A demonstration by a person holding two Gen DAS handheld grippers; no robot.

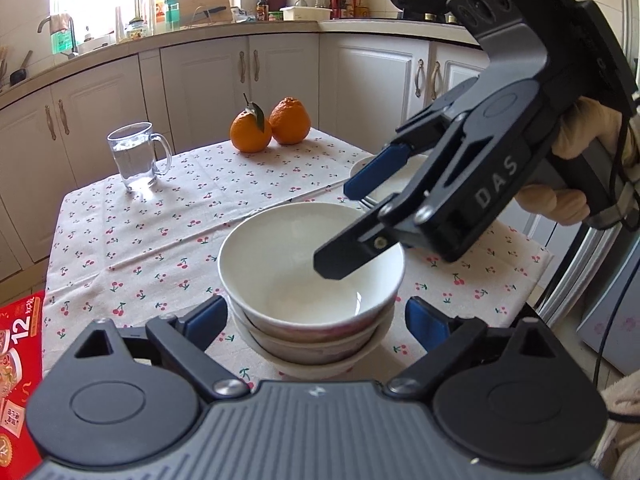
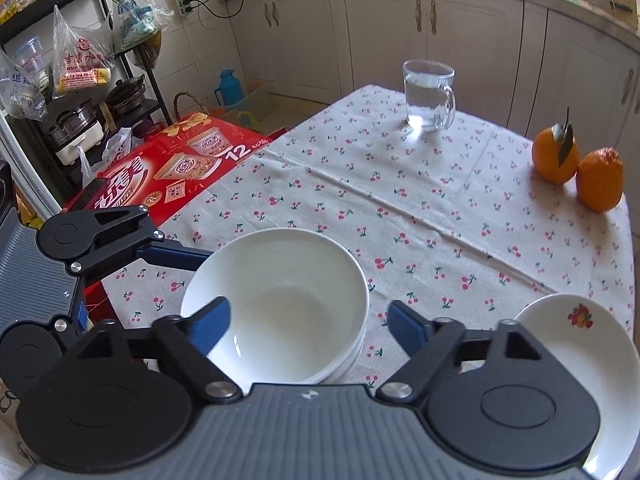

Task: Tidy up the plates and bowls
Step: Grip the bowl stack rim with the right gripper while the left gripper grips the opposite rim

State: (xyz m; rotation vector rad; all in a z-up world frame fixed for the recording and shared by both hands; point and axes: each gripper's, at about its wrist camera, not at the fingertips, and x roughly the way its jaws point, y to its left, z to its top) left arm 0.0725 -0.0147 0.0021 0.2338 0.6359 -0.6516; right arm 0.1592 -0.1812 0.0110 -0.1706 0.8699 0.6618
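Plate (image 2: 568, 344) cut off at lower right edge

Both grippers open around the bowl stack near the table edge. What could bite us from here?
1. The right gripper has one finger inside the top bowl; pulling back carelessly could catch the rim and tip the bowl stack.
2. The stack sits near the table's front edge; a nudge from the left gripper straddling it may push it off.
3. The plate lies close beside the stack; a sideways swing could knock it.
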